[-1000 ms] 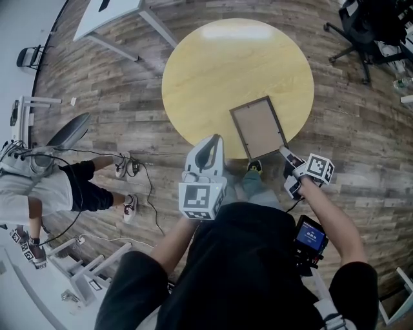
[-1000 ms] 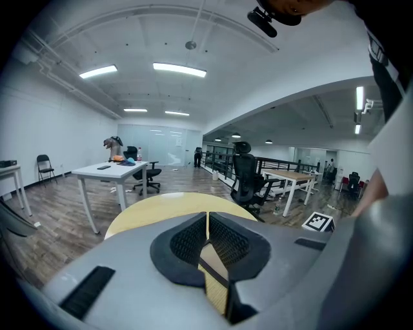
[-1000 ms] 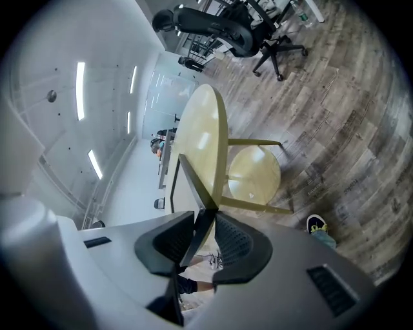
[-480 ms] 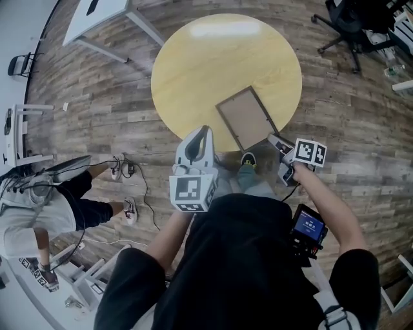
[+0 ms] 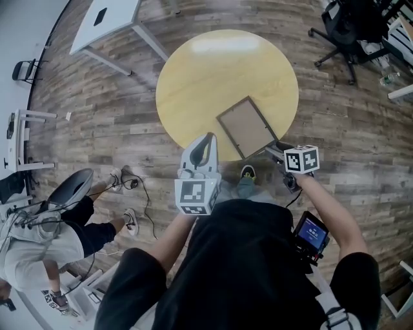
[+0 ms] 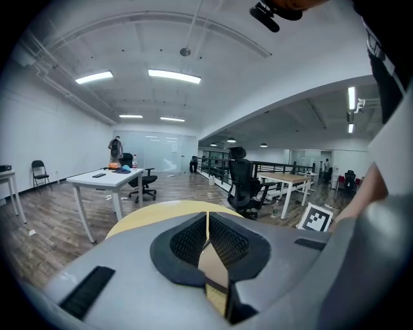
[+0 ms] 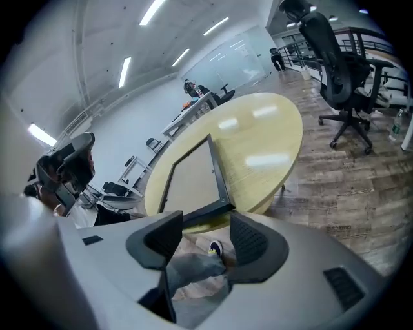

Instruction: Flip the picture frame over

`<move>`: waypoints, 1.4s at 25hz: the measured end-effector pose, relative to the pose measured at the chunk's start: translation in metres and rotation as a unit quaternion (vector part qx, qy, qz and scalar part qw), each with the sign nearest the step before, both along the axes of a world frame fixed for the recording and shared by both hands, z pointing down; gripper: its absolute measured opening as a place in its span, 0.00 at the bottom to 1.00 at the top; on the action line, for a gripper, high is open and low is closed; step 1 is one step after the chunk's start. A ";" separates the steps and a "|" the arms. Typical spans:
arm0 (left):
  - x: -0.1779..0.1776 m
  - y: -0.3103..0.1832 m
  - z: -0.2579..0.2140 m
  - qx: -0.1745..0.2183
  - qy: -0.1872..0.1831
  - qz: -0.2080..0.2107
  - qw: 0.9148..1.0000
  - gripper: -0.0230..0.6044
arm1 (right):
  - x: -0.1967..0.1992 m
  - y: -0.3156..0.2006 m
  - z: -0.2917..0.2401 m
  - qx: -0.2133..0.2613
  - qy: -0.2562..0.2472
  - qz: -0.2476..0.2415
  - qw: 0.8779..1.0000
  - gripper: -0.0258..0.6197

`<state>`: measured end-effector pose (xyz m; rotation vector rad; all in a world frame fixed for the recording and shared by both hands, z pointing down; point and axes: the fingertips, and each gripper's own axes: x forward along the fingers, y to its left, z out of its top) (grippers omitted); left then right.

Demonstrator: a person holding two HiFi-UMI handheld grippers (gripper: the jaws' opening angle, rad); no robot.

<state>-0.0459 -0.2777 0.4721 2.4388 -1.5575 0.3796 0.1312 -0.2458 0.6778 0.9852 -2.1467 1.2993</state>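
The picture frame (image 5: pixel 247 127) lies flat on the round yellow table (image 5: pixel 219 71) near its front edge, brown backing up inside a dark rim. Its near corner sticks out slightly past the table edge. My right gripper (image 5: pixel 274 149) sits at that corner. In the right gripper view the frame (image 7: pixel 193 177) lies just ahead of the right gripper (image 7: pixel 206 235), whose jaws are opening; the pads press on nothing. My left gripper (image 5: pixel 208 136) hovers at the table's front edge left of the frame. In its own view the left gripper (image 6: pixel 207 222) is shut and empty.
A black office chair (image 5: pixel 352 26) stands at the far right and a white desk (image 5: pixel 110 19) at the far left. A seated person (image 5: pixel 45 238) and floor cables (image 5: pixel 145 187) are on the left. My own leg and shoe (image 5: pixel 247 173) are under the table's front edge.
My right gripper has rolled at the frame's near corner, its marker cube now turned upward. The frame lies in much the same spot. My left gripper has kept still.
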 end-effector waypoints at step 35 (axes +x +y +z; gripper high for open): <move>0.022 -0.007 -0.144 0.094 0.065 0.003 0.993 0.08 | -0.072 -0.040 -0.357 0.502 0.012 -0.070 0.862 0.07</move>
